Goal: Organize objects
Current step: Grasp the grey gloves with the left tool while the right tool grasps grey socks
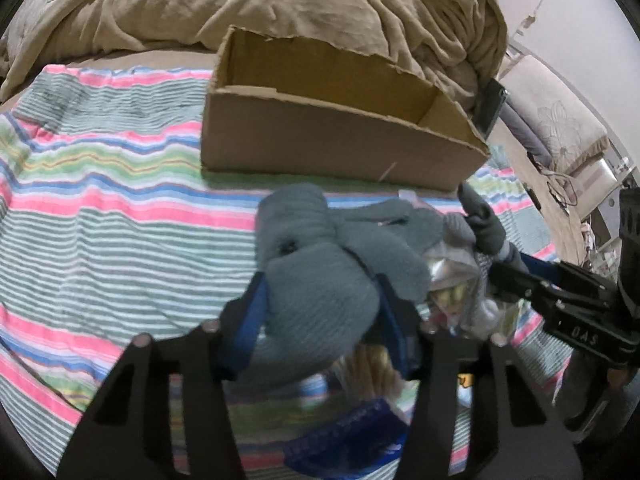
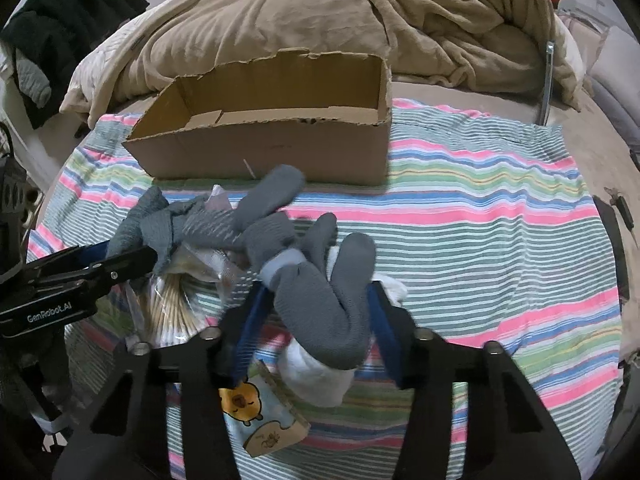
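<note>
A tan blanket (image 2: pixel 320 12) is lying heaped across the bed at twelve o'clock, its far edges cut off by the lens rim. A striped cloth (image 2: pixel 480 208) is covering the mattress below it. One open cardboard box (image 2: pixel 280 152), top flaps torn away, is sitting on the cloth at twelve o'clock from both grippers; its floor is only partly showing. One grey-blue knit glove (image 1: pixel 320 296) is being pinched by the left gripper (image 1: pixel 320 312). One darker grey glove (image 2: pixel 324 308) with a white cuff is being pinched by the right gripper (image 2: pixel 316 320). A clear packet (image 2: pixel 172 304) of thin sticks is lying partly hidden under the gloves. A small cartoon-printed card (image 2: pixel 260 416) is lying at six o'clock, half covered.
</note>
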Demonstrator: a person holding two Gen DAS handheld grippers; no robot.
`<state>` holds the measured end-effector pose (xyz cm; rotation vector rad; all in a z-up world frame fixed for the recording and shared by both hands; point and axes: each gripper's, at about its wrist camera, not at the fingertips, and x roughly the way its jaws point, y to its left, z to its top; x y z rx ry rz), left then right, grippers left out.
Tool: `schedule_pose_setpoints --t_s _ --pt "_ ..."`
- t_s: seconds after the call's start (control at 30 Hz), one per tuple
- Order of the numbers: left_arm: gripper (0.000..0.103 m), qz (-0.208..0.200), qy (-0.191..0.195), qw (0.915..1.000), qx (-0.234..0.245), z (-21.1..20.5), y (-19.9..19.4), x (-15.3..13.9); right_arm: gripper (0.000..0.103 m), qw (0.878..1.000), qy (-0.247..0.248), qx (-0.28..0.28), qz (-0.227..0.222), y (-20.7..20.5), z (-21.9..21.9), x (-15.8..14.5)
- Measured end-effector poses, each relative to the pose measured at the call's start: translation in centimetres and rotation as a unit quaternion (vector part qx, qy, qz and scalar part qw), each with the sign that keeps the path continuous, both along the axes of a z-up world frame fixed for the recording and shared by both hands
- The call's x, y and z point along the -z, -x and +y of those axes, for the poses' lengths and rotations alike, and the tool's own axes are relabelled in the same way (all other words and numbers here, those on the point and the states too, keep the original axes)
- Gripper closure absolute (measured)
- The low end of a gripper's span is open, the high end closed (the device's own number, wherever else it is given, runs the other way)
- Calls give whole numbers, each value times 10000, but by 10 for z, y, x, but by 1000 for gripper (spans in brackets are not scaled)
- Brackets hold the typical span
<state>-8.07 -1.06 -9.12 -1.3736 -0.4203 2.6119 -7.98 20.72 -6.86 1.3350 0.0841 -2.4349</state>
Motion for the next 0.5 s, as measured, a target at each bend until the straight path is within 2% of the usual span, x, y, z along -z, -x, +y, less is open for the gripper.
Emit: schedule_pose_setpoints --t_s 0.03,0.13,0.5 --pt "55 20 -21 10000 -18 -1 -1 -1 68 10000 18 2 4 0 1 0" --pt "60 109 -17 9999 -47 -2 -2 -2 73 10000 43 -12 20 0 4 -2" --pt "64 339 -81 9993 -100 -8 -12 -17 79 9994 214 -4 255 -6 10 -21"
